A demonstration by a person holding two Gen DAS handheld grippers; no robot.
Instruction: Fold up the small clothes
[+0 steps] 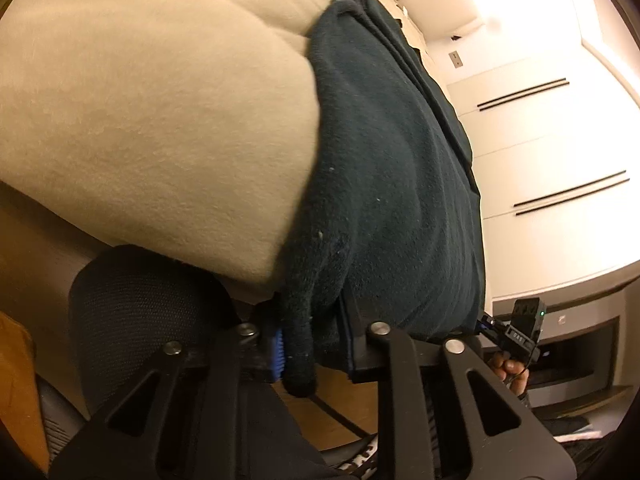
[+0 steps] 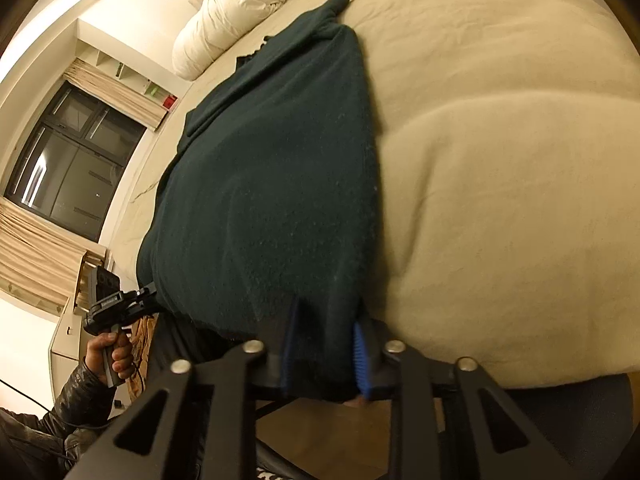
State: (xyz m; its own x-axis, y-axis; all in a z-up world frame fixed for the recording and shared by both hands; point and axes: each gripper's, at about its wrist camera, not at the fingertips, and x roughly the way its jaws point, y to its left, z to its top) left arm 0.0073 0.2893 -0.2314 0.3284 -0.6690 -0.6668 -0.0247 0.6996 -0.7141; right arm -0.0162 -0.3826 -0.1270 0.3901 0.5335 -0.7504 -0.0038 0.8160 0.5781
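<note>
I see a dark green fleece garment point(image 2: 272, 184) lying flat on the cream bed cover point(image 2: 500, 160), running from the near edge of the bed toward twelve o'clock, where a narrow sleeve end pokes out. In the right wrist view it fills the middle and the nine o'clock half; bare cover takes the three o'clock side, and a white pillow point(image 2: 228, 12) sits at eleven o'clock.

My right gripper point(image 2: 322, 352) has its two blue-padded fingers point(image 2: 359, 356) pressed in on the garment's near hem, with a thick fold of fleece filling the gap between them. At eight o'clock in the same view a hand point(image 2: 110, 354) in a dark leather sleeve holds the handle of the left gripper at the garment's other near corner.

In the left wrist view the garment point(image 1: 384, 168) runs from six o'clock up to twelve, the cover point(image 1: 160, 120) lying toward nine o'clock. My left gripper point(image 1: 312, 344) is clamped on a bunched, hanging corner of the fleece, one blue pad point(image 1: 277, 350) tight against it. At four o'clock the other hand point(image 1: 510, 370) grips its handle.
</note>
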